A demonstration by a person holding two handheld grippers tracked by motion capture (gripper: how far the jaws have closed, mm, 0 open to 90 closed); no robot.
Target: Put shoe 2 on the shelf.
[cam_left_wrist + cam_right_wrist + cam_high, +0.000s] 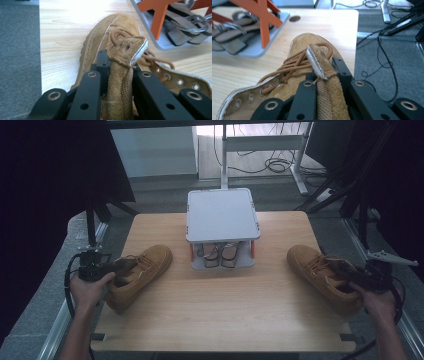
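Observation:
Two tan suede boots lie on the wooden table (220, 315), toes pointing toward the rack. My left gripper (107, 269) holds the left boot (142, 270) at its opening. In the left gripper view the jaws of the left gripper (119, 68) are shut on the boot's upright tongue (122, 50), with the laces and toe (100, 32) beyond. My right gripper (356, 275) holds the right boot (320, 270) the same way. In the right gripper view the right gripper (325, 72) pinches that boot's tongue (319, 60) above the laces (294, 65).
A small grey shoe rack (222, 215) stands at the table's far middle, with a pair of sandals (220, 255) on its lower shelf. Its orange cross struts (157, 15) and the sandals (229, 40) lie near each boot's toe. Cables (384, 57) trail on the floor right of the table.

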